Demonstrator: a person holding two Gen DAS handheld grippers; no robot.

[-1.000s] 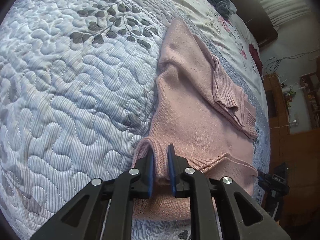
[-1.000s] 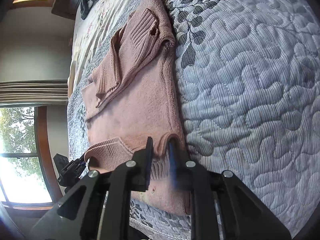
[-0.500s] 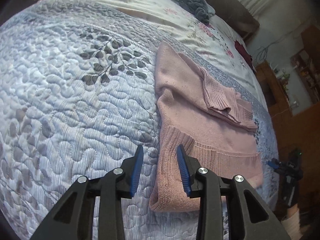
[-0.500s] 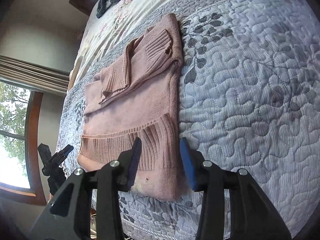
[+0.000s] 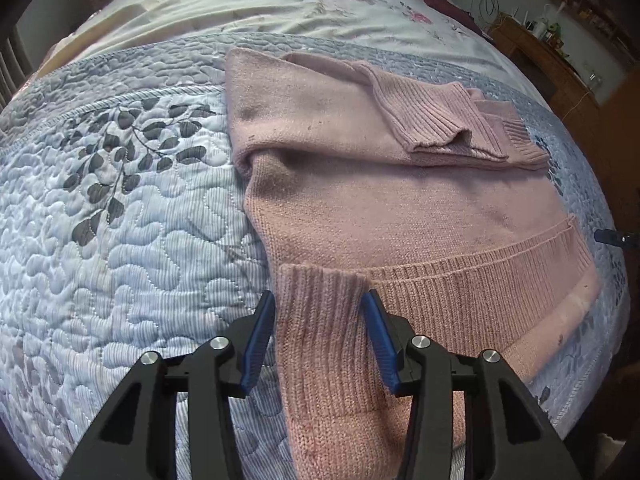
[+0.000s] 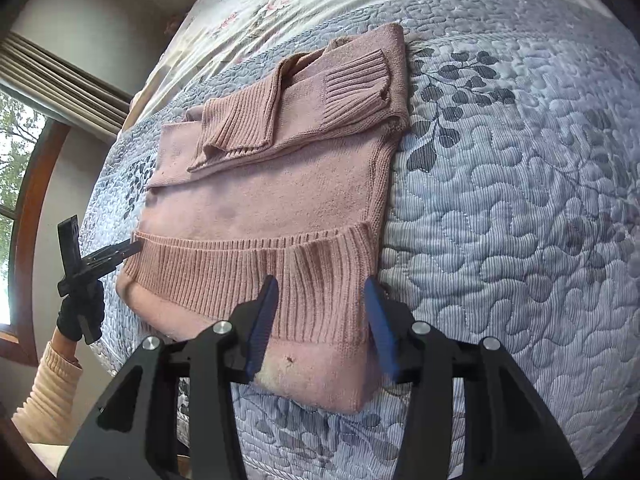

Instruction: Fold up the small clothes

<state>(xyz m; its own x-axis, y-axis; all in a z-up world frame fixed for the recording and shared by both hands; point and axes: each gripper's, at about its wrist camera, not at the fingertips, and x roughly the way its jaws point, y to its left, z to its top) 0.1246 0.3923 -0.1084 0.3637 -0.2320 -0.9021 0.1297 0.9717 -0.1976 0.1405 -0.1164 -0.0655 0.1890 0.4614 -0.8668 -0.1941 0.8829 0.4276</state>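
Though spread wide across the whole scene, quilted bedspread (image 5: pixel 120 240) serves only as backdrop: pale blue-grey, stitched in leaf shapes, soft and giving under pressure. Plenty of bare quilt to either side of the sweater for sliding or turning; beyond it, a floral sheet (image 5: pixel 280 8) with dark clothes heaped at the far end; nearest, close to the bed's front edge.

Lying flat on the quilt, pink knitted sweater (image 5: pixel 400 208), sleeves crossed over the chest, ribbed hem (image 6: pixel 248 276) turned up onto the body. Judged light, limp and stretchy, likely to sag and drag if lifted by one corner. Best taken at both ends of the doubled fold by the hem, where the knit is thickest.

Poised over the sweater's left hem corner, left gripper (image 5: pixel 322 344), blue pads wide apart, holding nothing. Over the right hem corner, right gripper (image 6: pixel 322 324), likewise wide apart and empty.
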